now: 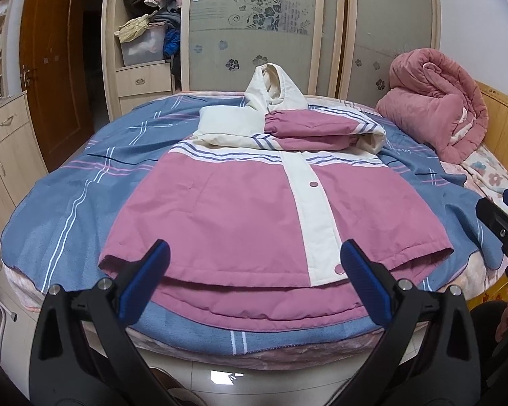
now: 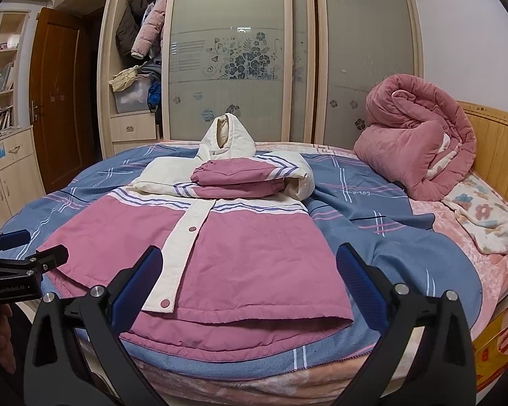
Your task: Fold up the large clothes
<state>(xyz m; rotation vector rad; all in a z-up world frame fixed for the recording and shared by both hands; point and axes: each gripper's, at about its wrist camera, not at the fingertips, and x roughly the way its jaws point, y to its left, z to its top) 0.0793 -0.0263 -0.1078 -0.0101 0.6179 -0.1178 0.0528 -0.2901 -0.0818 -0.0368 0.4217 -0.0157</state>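
Your left claw and right claw both gape empty over the jacket's hem, the jacket lying flat on the bed, sleeves stacked at twelve o'clock, ready for folding upward.

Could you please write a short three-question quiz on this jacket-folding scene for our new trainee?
1. True or false: both sleeves of the jacket are already folded across its chest.
2. Which is nearest the rolled pink quilt? A) the hood B) the wooden headboard C) the brown door
3. Fill in: the left gripper and right gripper hover at the jacket's ____, fingers apart.

Key
1. True.
2. B.
3. Hem; both are open and hold nothing.
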